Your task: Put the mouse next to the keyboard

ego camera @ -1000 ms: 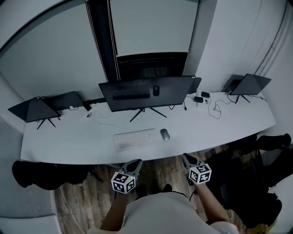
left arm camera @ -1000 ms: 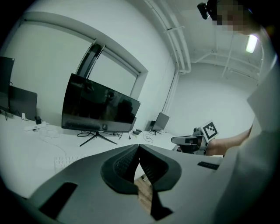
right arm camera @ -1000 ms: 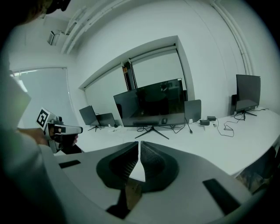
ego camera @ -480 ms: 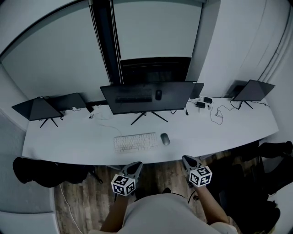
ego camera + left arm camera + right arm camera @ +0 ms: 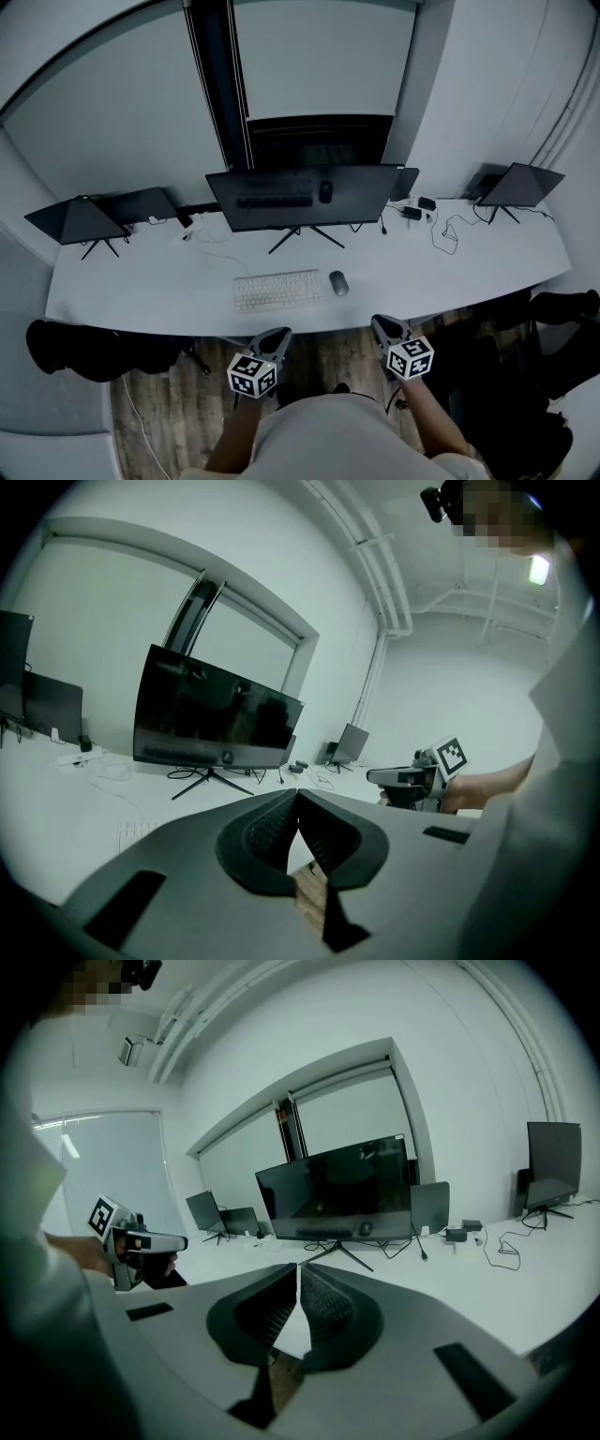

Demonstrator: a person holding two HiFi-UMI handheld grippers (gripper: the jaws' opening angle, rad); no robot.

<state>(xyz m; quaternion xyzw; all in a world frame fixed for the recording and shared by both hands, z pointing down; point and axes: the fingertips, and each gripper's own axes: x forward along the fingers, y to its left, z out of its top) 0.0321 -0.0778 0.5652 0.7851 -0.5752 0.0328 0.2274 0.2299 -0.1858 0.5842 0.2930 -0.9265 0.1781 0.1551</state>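
Status: we read the task as done, or near enough. The mouse point(image 5: 338, 282) sat on the surface point(image 5: 141, 291) just beside the right end of the keyboard point(image 5: 277, 289), with a narrow gap between them, upright on its base. Neither gripper touched it.

Left gripper point(image 5: 279, 334): jaws pressed together, nothing between them. Only a sliver of floor point(image 5: 309, 894) showed below the tips. It hung short of the surface's near edge, with the keyboard straight ahead and apart from it.

Right gripper point(image 5: 380, 322): jaws pressed together as well, empty, also short of the near edge. The mouse lay ahead of it and slightly to its left, well apart. From the left gripper it lay ahead and to the right, so it sat forward of the space between the two grippers.

Past the keyboard, farther ahead of both, stood the dark monitor point(image 5: 302, 195) on its stand. Some cables point(image 5: 445, 225) ran ahead-right of the right gripper. Neither bore on the task.

Left to do, in our judgement: nothing on the placement itself. If a tighter gap were wanted, a short nudge toward the keyboard from the right gripper would cover it, but we saw nothing that called for it. Both grippers empty and off the surface fit a finished run. From this alone we couldn't rule out a run not yet started with the mouse already in place.
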